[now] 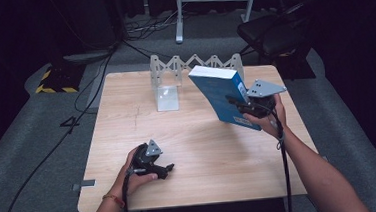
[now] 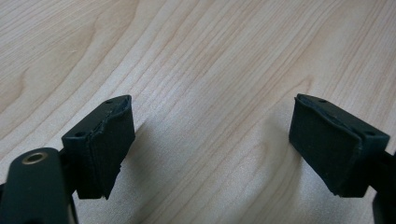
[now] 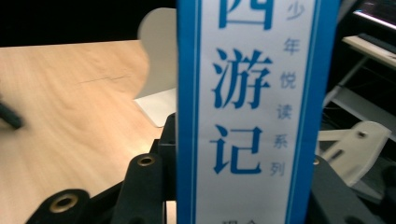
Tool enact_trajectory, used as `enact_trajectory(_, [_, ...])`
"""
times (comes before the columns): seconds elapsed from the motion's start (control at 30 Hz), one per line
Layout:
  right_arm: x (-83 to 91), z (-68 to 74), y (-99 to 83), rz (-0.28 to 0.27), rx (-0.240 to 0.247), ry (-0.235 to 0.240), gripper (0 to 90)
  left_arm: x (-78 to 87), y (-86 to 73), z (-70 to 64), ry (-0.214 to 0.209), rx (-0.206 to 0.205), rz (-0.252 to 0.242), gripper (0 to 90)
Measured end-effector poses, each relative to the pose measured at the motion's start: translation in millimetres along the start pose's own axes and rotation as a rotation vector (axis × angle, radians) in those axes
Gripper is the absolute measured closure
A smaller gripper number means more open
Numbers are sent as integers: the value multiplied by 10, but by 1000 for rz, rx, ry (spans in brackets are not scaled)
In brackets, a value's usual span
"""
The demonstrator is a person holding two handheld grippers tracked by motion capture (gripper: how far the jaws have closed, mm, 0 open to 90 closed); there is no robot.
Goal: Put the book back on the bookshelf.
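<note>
Your right gripper's fingers [image 3: 144, 186] pinching the glossy blue-and-white book [image 1: 221, 96], tilted above the pale woodgrain bench [image 1: 204, 150], your left gripper's [image 1: 155, 163] padded black fingers [image 2: 105, 144] spread wide, white zigzag rack [image 1: 193, 65] behind.

White zigzag rack [image 1: 193, 65] stands along the table [image 1: 194, 150] far edge; a white bookend [image 1: 167, 97] stands just before its left end.

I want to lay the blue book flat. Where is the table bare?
The wide middle of the table, between the left gripper and the book, is bare. So is the left side. It is crowded at the far edge, around the white rack and bookend.
</note>
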State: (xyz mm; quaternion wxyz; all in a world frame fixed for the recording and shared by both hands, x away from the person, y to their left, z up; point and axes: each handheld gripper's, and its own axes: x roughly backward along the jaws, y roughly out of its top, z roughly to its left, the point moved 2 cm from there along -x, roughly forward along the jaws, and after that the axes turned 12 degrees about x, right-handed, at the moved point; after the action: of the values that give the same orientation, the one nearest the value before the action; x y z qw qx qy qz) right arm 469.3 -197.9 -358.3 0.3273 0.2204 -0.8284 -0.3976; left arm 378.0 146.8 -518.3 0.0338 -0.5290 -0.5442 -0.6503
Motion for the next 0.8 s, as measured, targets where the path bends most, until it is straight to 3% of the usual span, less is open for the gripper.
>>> enact_trajectory(0.43, [-145, -299, -34, 1, -90, -132, 621, -13, 10, -10, -15, -11, 2, 147])
enact_trajectory(0.6, [-320, -372, -48, 29, -109, -183, 621, -11, 3, -37, -25, -30, 5, 149])
enact_trajectory(0.8, [-492, -414, -76, 20, -184, -241, 620, -14, 3, -47, -45, -45, 11, 148])
